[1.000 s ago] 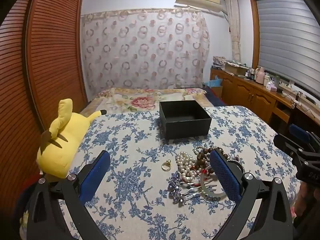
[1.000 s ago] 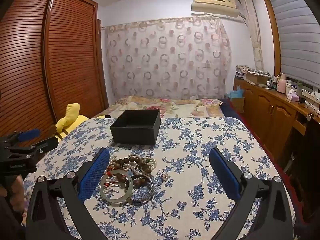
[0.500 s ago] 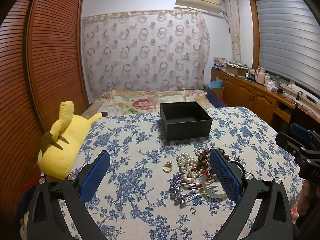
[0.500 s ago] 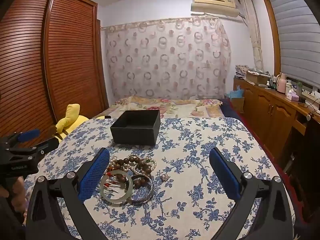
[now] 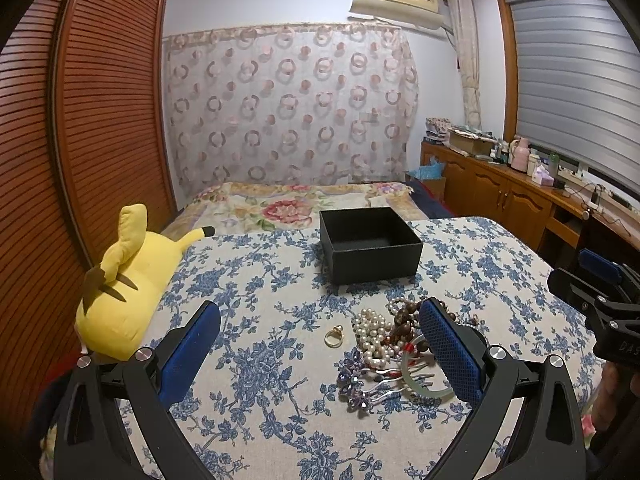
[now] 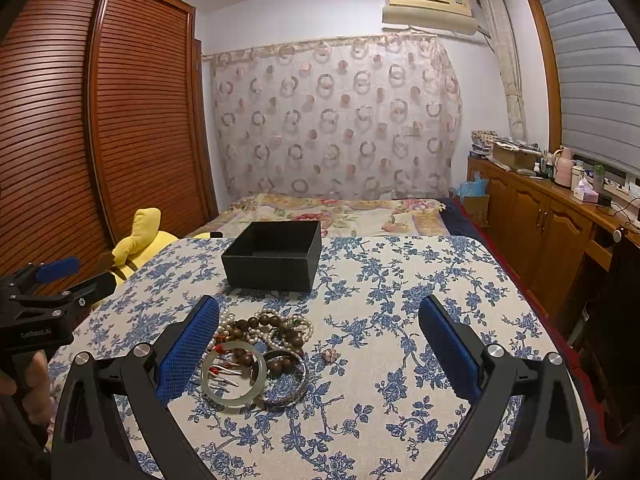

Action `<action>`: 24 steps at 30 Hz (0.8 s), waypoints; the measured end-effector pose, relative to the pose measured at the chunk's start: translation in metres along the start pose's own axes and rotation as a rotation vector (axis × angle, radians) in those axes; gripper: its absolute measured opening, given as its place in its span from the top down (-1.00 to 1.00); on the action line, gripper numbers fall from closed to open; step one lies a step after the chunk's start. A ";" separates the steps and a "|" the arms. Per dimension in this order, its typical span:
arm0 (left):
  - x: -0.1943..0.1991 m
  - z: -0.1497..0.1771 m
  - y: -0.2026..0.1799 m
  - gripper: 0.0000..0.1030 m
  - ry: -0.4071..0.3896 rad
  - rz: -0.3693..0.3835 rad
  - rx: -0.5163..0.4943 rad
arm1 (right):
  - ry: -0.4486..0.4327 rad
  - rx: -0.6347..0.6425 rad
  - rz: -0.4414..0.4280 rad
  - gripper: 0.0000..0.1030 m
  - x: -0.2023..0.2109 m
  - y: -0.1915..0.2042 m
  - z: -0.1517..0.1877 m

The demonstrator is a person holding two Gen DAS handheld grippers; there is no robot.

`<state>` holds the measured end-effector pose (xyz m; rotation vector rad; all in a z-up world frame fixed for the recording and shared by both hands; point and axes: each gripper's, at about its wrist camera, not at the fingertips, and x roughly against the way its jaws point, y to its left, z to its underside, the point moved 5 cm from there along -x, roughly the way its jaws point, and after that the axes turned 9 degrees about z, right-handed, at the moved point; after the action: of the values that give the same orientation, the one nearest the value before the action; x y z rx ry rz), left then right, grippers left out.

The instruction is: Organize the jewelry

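A pile of jewelry lies on the blue-flowered cloth: a pearl string point(image 5: 372, 328), brown wooden beads point(image 6: 256, 324), a pale green bangle point(image 6: 233, 378), a blue patterned bangle point(image 6: 286, 380), purple hair clips point(image 5: 356, 384) and a gold ring point(image 5: 333, 337) apart to the left. An open black box point(image 5: 370, 244) stands behind the pile; it also shows in the right wrist view point(image 6: 274, 256). My left gripper point(image 5: 320, 344) is open and empty, hovering near the pile. My right gripper point(image 6: 318, 348) is open and empty just right of the pile.
A yellow plush toy point(image 5: 128, 280) lies at the table's left edge. A small pink bead point(image 6: 330, 355) sits right of the bangles. A bed point(image 6: 340, 212) lies behind the table, wooden cabinets point(image 6: 552, 232) on the right, a slatted wardrobe point(image 6: 100, 120) on the left.
The left wrist view has shifted very slightly; the box and pile sit a touch lower and closer. The right gripper has not visibly moved. Both stay open.
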<state>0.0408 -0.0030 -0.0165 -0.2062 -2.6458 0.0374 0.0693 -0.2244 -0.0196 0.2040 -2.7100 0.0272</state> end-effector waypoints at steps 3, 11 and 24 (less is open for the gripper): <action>0.001 -0.001 0.000 -0.88 -0.001 -0.001 -0.001 | 0.000 0.000 0.000 -0.95 0.000 0.000 0.000; 0.002 -0.001 0.000 -0.88 -0.004 0.001 -0.001 | 0.000 -0.001 -0.001 -0.95 0.000 0.000 0.001; 0.002 -0.001 -0.001 -0.88 -0.005 -0.001 -0.002 | 0.000 -0.001 -0.001 -0.95 -0.001 0.001 0.001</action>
<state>0.0394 -0.0039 -0.0141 -0.2063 -2.6513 0.0354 0.0698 -0.2236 -0.0205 0.2054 -2.7101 0.0259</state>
